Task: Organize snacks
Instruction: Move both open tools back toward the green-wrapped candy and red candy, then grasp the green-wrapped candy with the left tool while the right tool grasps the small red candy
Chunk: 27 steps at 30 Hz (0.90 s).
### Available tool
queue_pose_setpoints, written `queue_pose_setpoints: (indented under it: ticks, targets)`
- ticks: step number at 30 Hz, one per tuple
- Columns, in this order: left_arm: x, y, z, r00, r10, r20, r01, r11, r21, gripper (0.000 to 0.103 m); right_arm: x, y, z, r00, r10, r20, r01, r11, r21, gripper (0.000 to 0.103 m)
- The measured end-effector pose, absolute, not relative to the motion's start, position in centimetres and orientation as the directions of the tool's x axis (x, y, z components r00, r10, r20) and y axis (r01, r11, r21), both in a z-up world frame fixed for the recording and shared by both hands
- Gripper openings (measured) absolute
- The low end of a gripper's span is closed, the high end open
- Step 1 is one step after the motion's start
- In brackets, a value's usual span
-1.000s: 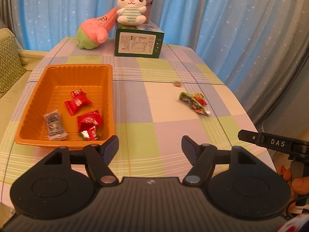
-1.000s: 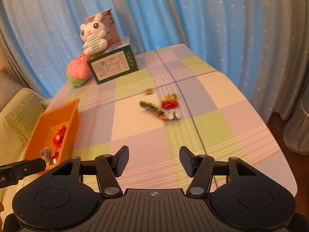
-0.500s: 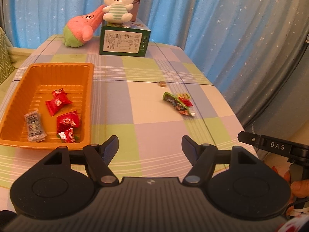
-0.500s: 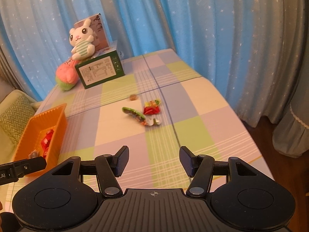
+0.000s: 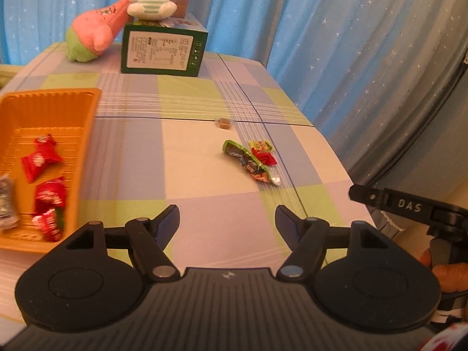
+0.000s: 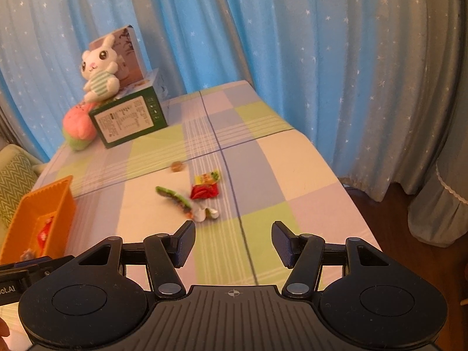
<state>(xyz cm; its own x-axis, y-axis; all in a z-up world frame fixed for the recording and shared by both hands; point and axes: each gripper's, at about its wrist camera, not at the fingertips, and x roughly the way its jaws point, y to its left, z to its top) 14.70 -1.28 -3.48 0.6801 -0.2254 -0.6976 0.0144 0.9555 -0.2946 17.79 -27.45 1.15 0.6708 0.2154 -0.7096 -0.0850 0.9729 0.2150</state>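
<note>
Left wrist view: the checked bench [image 5: 140,149] carries an orange tray [image 5: 87,134] at its left edge holding red-wrapped snacks [image 5: 41,158], and loose snack wrappers [image 5: 248,161] lie well apart from it toward the right, with a small brown candy [image 5: 224,122] just beyond them. The left gripper [image 5: 227,219] hangs above the near bench edge, jaws apart and empty. Right wrist view: the right gripper [image 6: 233,241] sits just short of the same wrappers [image 6: 187,200], jaws likewise apart and empty.
</note>
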Motion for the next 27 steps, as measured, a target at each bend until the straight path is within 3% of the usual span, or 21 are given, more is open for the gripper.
queue_pose_setpoints:
  ticks: [6, 11, 24, 27]
  targets:
    - [18.5, -2.7, -6.6, 0.658, -0.253, -0.71, -0.003, 0.941, -0.339, 0.067, 21.6, -28.2, -1.7, 0.656, 0.207, -0.726, -0.08, 0.975, 0.206, 0.058]
    - [21.6, -3.8, -8.6, 0.643, -0.275, -0.715, -0.027, 0.924, -0.381, 0.057, 24.2, -28.8, -3.9, 0.653, 0.218, -0.726, -0.091, 0.973, 0.211, 0.058]
    - [28.0, -6.6, -12.8, 0.647, -0.308, -0.698, -0.053, 0.895, -0.443, 0.047, 27.0, -30.6, -6.4, 0.641, 0.225, -0.733, -0.024, 0.961, 0.274, 0.058]
    - [29.0, -7.1, -13.2, 0.651, -0.29, -0.701, -0.057, 0.903, -0.426, 0.039, 27.4, -30.9, -6.6, 0.639, 0.214, -0.739, 0.0, 0.961, 0.278, 0.058]
